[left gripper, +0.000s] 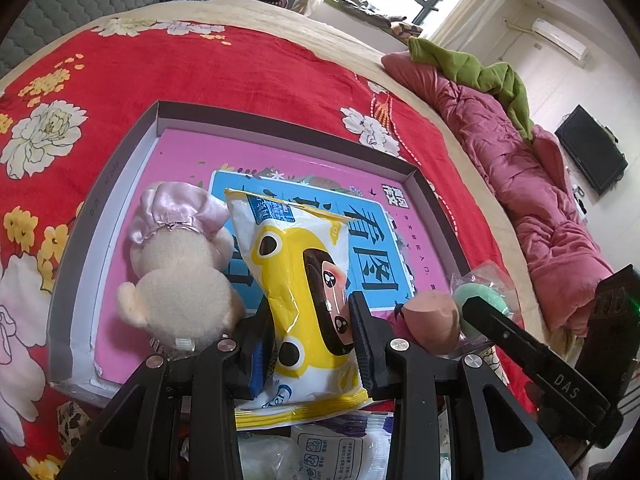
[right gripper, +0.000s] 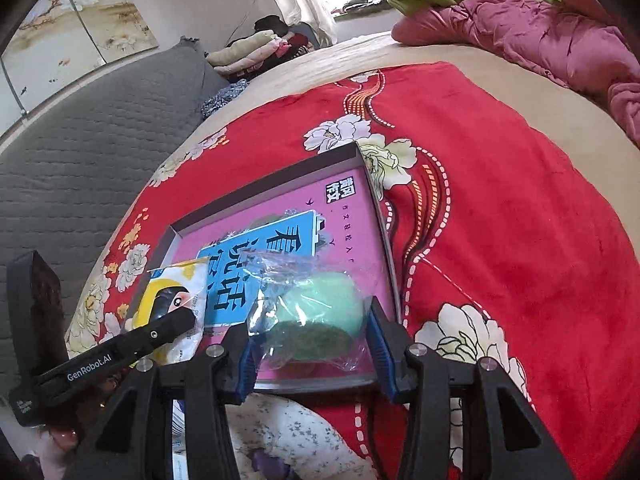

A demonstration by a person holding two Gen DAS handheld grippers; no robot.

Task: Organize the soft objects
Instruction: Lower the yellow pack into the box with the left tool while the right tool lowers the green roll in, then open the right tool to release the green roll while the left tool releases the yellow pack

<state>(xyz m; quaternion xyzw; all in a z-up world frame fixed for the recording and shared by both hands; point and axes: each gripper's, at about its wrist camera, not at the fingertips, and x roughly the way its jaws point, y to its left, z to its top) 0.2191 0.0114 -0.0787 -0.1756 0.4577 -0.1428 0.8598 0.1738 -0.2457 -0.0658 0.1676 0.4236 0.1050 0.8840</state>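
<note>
Left wrist: gripper [left gripper: 314, 336] grips snack bag [left gripper: 308, 280].

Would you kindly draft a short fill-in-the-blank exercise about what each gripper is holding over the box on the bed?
1. The left gripper grips a yellow and white ____ packet.
2. The clear bag between the right gripper's jaws holds a pale ____ ball.
3. The plush toy lies inside the shallow ____.
4. The box rests on a ____ flowered blanket.

Missing words: snack; green; box; red
</note>
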